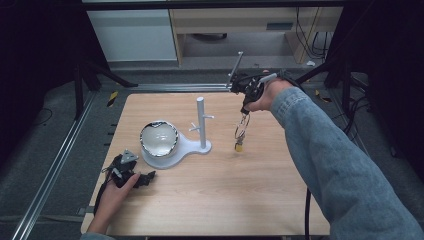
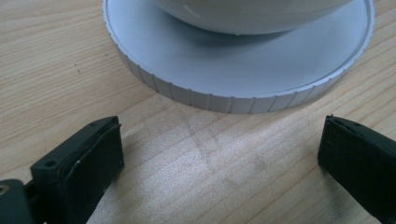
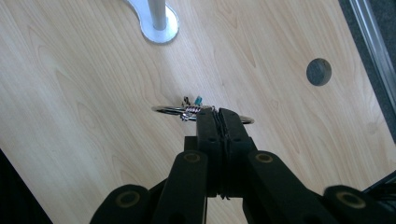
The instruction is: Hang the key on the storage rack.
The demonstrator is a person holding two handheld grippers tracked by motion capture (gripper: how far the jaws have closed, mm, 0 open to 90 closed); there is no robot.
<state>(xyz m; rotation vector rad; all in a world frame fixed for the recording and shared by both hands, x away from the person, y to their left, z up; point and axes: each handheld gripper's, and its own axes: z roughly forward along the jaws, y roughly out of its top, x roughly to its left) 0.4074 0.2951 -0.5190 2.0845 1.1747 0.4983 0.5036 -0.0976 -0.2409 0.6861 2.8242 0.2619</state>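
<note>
right gripper [image 3: 219,122] clenched on a thin wire key ring [image 3: 173,110], light and swingy, best pinched at its rim; left gripper [image 2: 219,154] released.

Your table [image 1: 215,200] sits evenly lit from above while the surroundings fall nearly black. The bowl [image 1: 159,138] throws glare, and your left gripper view shows soft shadow under it, with blurred near jaws.

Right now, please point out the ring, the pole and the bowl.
ring [image 3: 169,109], right gripper view, its left arc
pole [image 1: 201,122], high view, middle of the shaft
bowl [image 1: 158,140], high view, its shiny inside
</note>
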